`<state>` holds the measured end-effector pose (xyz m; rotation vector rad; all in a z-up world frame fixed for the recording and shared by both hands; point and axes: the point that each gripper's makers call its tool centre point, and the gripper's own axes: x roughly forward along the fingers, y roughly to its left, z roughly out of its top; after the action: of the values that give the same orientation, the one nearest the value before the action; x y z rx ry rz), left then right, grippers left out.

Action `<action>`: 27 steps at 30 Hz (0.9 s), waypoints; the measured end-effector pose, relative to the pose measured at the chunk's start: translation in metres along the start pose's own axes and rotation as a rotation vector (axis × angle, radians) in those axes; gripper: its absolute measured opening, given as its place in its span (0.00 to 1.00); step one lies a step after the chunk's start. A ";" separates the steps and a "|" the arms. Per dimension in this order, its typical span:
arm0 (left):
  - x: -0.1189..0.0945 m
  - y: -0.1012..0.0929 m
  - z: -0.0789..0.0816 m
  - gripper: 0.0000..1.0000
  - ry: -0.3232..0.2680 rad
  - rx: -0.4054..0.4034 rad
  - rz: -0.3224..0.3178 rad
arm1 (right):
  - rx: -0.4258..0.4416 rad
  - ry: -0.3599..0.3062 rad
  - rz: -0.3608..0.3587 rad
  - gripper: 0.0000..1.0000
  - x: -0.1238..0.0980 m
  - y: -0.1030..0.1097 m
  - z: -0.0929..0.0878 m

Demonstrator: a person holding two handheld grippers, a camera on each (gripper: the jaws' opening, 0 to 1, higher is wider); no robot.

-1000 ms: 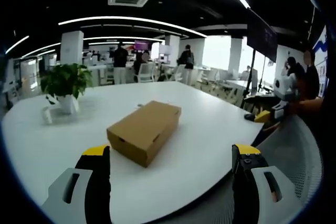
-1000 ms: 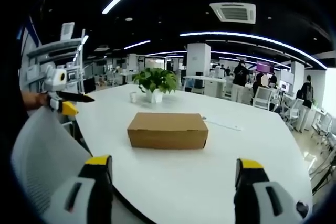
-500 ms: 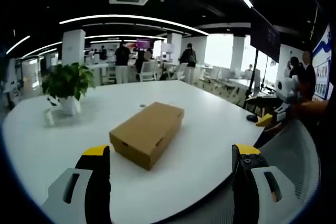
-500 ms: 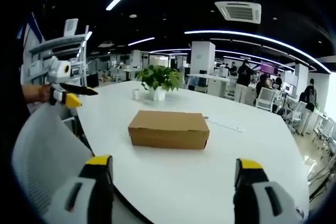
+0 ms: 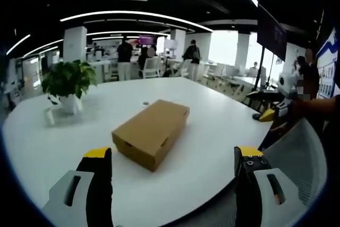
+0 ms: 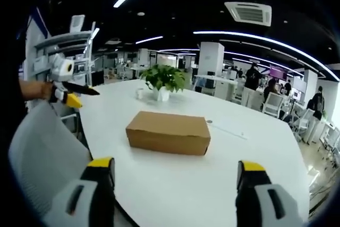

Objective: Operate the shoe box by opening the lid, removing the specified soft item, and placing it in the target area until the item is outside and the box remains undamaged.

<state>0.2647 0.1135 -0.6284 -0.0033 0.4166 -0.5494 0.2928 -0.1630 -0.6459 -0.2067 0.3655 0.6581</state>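
Nothing of the task looks begun. The cardboard shoe box point(image 5: 151, 140) lies in the middle of the left gripper view, lid shut and flat on the white bench point(image 5: 212, 131); in the right gripper view it sits just left of centre, long side toward the camera. The soft item is presumably inside, since no part of it can be seen. Opening the lid, lifting the item out and setting it down all remain to be done.

The left gripper point(image 5: 172, 171) rises from the bottom of its view with fingers spread wide and nothing between them, short of the box. The right gripper point(image 6: 175, 179) stands likewise, fingers wide and empty, the box apart from them toward the centre of the frame. The left gripper also appears at the left edge of the right gripper view, and the right gripper at the right edge of the left gripper view.

Room to move is generous. Bare bench surrounds the box on every side. A potted plant point(image 5: 66, 86) stands at the left of the left gripper view, well apart from the box. In the right gripper view it sits above the box, with a small cup point(image 6: 139, 94) beside it. The bench's curved near edge runs across the lower part of both views, and a grey mesh chair back point(image 6: 42, 152) sits at lower left in the right gripper view, close to the approach path. No marked target area can be made out.
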 end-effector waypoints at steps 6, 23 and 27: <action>0.009 0.005 0.002 1.00 0.009 0.003 -0.010 | -0.014 0.006 0.020 0.96 0.008 -0.006 0.003; 0.037 0.027 0.007 0.97 -0.001 -0.059 -0.005 | -0.073 0.022 0.081 0.94 0.041 -0.033 0.006; 0.043 0.032 0.004 0.97 0.002 -0.077 -0.006 | -0.075 0.017 0.093 0.93 0.047 -0.039 0.005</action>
<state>0.3157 0.1182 -0.6448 -0.0782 0.4397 -0.5392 0.3530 -0.1656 -0.6570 -0.2675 0.3687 0.7632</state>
